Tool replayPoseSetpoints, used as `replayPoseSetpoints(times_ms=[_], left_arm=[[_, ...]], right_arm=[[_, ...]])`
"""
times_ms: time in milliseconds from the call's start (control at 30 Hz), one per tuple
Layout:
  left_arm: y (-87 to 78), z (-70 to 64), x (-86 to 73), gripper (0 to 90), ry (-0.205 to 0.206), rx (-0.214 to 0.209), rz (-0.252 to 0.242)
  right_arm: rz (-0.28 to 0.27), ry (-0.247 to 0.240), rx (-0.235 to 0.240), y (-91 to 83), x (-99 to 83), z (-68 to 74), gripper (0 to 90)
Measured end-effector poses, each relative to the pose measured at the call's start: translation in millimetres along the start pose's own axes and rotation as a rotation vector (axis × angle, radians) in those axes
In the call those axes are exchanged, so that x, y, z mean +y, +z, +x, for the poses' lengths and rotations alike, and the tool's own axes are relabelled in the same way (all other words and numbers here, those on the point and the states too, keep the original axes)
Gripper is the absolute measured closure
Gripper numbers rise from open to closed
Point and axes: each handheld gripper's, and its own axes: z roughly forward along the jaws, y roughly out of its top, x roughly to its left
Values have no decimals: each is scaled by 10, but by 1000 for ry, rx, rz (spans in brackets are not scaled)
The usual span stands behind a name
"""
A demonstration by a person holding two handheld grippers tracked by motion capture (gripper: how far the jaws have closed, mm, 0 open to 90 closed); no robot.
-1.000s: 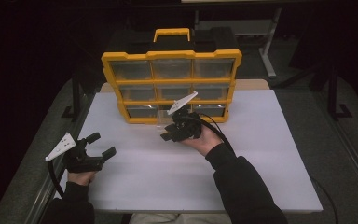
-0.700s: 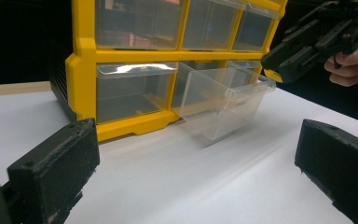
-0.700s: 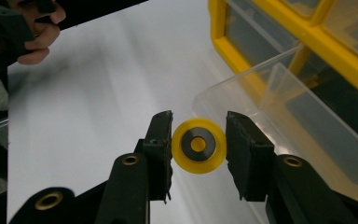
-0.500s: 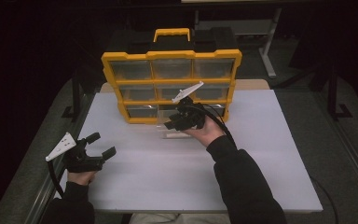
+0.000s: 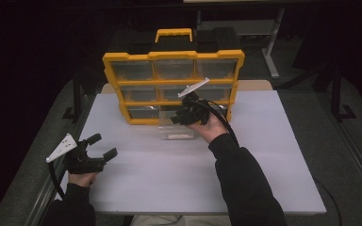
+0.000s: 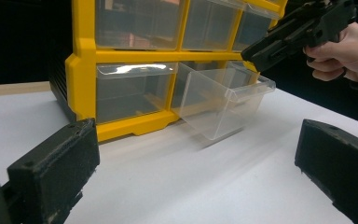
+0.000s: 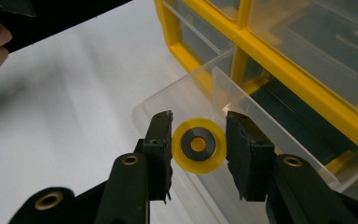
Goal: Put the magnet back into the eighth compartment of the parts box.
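A yellow organizer (image 5: 172, 56) with clear drawers stands at the table's far middle. Its bottom middle drawer (image 5: 179, 132) is pulled out onto the white tabletop. My right gripper (image 5: 181, 117) hovers over that drawer, shut on a small yellow wheel (image 7: 198, 144) with a black hub, gripped by its rim above the open drawer (image 7: 168, 100). My left gripper (image 5: 102, 146) rests low at the front left, open with nothing between its fingers. In the left gripper view its jaws (image 6: 196, 135) frame the pulled-out drawer (image 6: 223, 105), with the right gripper (image 6: 270, 46) above it.
The white table top (image 5: 264, 155) spreads wide in front of the organizer. A black carry handle section and yellow grip (image 5: 173, 34) top the organizer. Dark floor and table legs (image 5: 271, 47) lie beyond the table.
The right gripper has risen and moved forward to the right, from in front of the drawer to over it. The left gripper has stayed put.
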Motion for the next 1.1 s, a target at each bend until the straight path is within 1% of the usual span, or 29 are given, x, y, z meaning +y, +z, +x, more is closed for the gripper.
replayPoseSetpoints(times_ms=[200,267,300,400,467,567,633,767,867,933,967,1033,1100], left_arm=[[1,1,0,0,0,-1,0],[2,0,0,0,0,-2,-1],[2,-1,0,0,-1,-2,-2],[-1,-1,1,0,0,-3,-2],[1,1,0,0,-1,-3,-2],[1,0,1,0,-1,-3,-3],[2,1,0,0,0,-3,-2],[6,1,0,0,0,-4,-2],[15,2,-1,0,1,-7,-1],[17,1,0,0,1,-8,-2],[16,2,0,0,0,-10,-3],[12,1,0,0,-1,-9,-6],[11,2,0,0,-2,-9,-5]], right_arm=[[-2,30,-23,43,-4,-54,610],[3,38,-30,59,-8,-66,597],[3,50,-28,67,-10,-74,551],[0,80,-31,72,-22,-99,487],[3,78,-23,73,-32,-105,431],[-1,68,-32,59,-42,-92,323],[0,61,-44,37,-42,-81,297],[1,40,-58,0,-53,-74,170],[-2,19,-71,-27,-75,-60,110],[-1,14,-75,-43,-94,-61,23],[8,18,-80,-41,-103,-62,0],[27,4,-95,-46,-123,-64,0],[19,-4,-87,-68,-146,-64,0]])
